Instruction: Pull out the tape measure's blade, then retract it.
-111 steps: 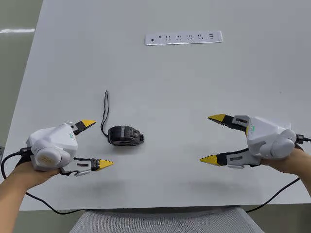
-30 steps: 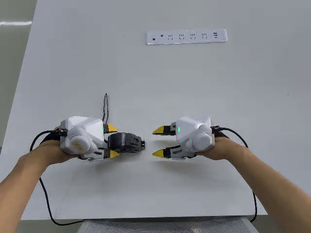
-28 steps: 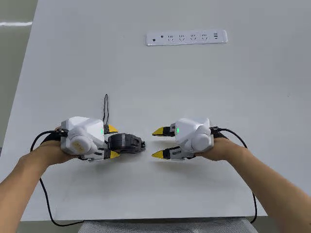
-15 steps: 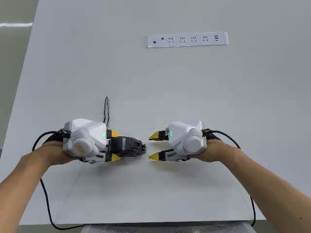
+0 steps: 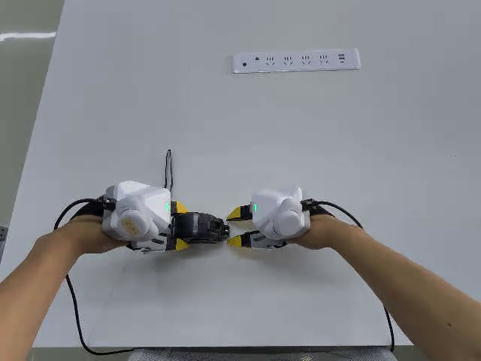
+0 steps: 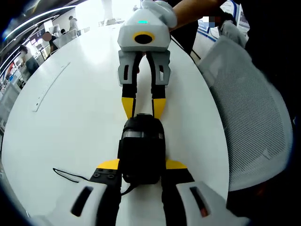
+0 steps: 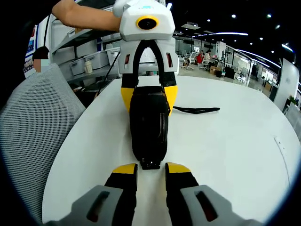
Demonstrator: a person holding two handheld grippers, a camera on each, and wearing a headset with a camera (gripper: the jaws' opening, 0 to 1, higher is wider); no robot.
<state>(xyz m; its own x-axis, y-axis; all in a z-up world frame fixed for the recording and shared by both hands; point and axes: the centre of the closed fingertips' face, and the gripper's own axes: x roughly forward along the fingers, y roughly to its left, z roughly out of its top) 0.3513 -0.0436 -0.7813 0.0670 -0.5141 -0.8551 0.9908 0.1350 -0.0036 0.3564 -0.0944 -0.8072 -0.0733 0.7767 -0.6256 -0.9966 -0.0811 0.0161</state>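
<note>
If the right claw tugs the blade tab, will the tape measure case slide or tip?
Probably it holds: the left claw brackets the tape measure on both sides. The case looks compact, sitting low on the table, so tipping seems unlikely. Its thin strap looks floppy and would just trail.

Office: ceiling lights, mesh chair

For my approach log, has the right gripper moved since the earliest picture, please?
Yes: against the white power strip, the white, yellow-tipped right gripper has come leftward, up to the black tape measure.
</note>
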